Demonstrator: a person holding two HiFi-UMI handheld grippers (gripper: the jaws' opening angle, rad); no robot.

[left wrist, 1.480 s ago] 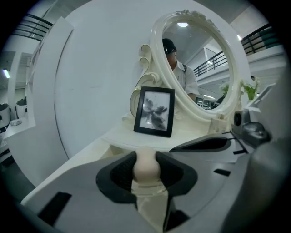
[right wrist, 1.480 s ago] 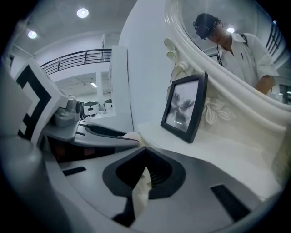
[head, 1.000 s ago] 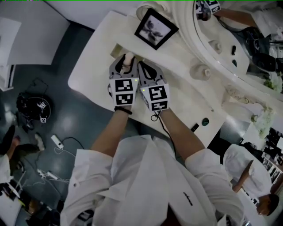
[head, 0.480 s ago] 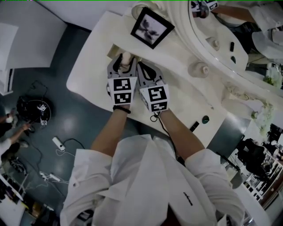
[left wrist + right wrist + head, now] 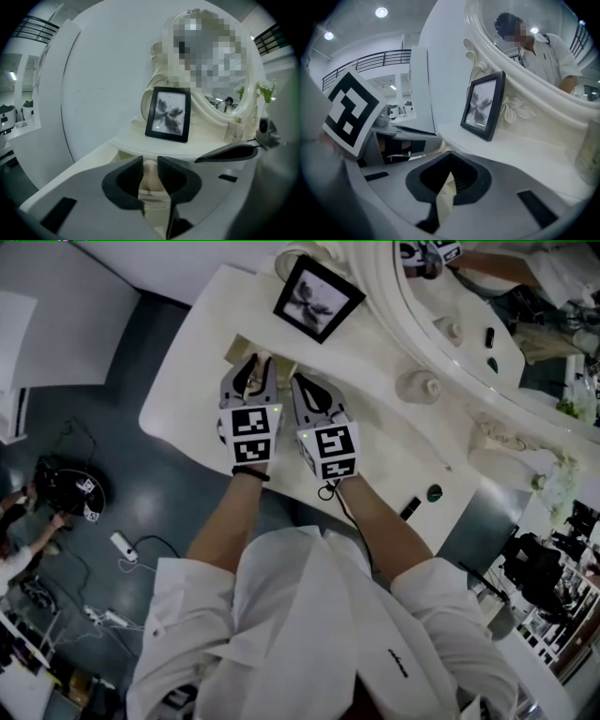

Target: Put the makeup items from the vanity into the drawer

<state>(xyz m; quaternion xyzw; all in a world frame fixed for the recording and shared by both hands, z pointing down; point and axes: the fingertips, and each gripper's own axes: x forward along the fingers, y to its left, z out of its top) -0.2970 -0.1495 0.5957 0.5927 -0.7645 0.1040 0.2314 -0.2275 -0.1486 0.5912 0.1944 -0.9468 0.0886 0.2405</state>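
Note:
My left gripper (image 5: 255,363) reaches over the open cream drawer (image 5: 235,345) at the vanity's left end. In the left gripper view a rounded beige makeup item (image 5: 149,174) fills the narrow gap at the jaw tips (image 5: 150,162). The jaws have just been closing, and the pads sit against its sides. My right gripper (image 5: 298,381) lies close beside the left one, shut, tips meeting (image 5: 448,153), nothing held. Its grey finger (image 5: 229,152) shows at the right of the left gripper view.
A black photo frame (image 5: 317,298) stands behind the drawer on the white vanity top (image 5: 375,442), below the oval mirror (image 5: 487,329). A cream jar (image 5: 419,387), a small dark round item (image 5: 433,493) and a small black item (image 5: 411,509) lie to the right. Cables litter the floor (image 5: 122,542).
The left gripper's jaws stand closer together than half a second ago, and less of the beige item shows between them from above. Both grippers have stayed over the drawer.

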